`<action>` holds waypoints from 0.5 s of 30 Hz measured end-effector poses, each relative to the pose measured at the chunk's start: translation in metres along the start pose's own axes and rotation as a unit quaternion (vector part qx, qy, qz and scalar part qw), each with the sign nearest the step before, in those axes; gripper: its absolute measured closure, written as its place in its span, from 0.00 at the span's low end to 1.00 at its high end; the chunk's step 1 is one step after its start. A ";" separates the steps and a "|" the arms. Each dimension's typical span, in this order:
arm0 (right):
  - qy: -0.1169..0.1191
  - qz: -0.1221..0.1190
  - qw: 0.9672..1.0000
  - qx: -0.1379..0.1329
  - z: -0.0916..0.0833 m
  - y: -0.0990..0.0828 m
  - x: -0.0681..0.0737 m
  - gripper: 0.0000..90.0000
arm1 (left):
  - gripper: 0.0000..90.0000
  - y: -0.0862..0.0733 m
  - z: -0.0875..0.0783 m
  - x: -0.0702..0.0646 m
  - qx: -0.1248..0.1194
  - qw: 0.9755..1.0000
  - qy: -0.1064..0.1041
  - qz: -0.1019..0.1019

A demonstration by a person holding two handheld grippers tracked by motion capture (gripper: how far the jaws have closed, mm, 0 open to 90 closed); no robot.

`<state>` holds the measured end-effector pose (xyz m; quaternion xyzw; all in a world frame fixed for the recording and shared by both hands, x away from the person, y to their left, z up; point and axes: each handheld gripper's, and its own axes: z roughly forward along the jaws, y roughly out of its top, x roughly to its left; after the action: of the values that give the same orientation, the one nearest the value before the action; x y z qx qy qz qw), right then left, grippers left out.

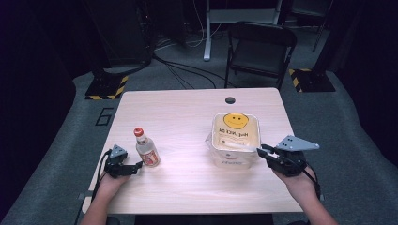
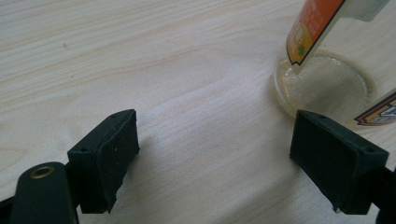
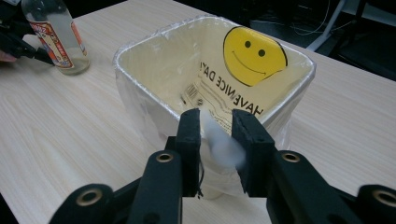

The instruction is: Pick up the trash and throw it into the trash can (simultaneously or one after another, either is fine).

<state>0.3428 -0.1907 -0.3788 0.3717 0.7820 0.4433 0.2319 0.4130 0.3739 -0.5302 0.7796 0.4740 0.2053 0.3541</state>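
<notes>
A small white bin lined with a plastic bag that bears a yellow smiley stands on the right half of the table. My right gripper reaches its near right rim. Its jaws stand a little apart, with a blurred white fold of the bag loose between them. A clear bottle with a red cap and an orange label stands upright at the left. My left gripper lies low just in front of it, open, with the bottle's base beyond its right jaw.
The light wooden table has a cable hole near its far edge. A black folding chair stands behind the table, with cables on the grey floor.
</notes>
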 end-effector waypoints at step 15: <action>0.000 0.004 1.000 -0.019 -0.005 0.012 0.004 0.58 | 0.17 0.000 -0.001 0.000 0.001 1.000 0.003 0.002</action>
<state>0.3413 -0.1863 -0.3663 0.3700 0.7719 0.4593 0.2373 0.4126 0.3739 -0.5298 0.7804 0.4736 0.2079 0.3514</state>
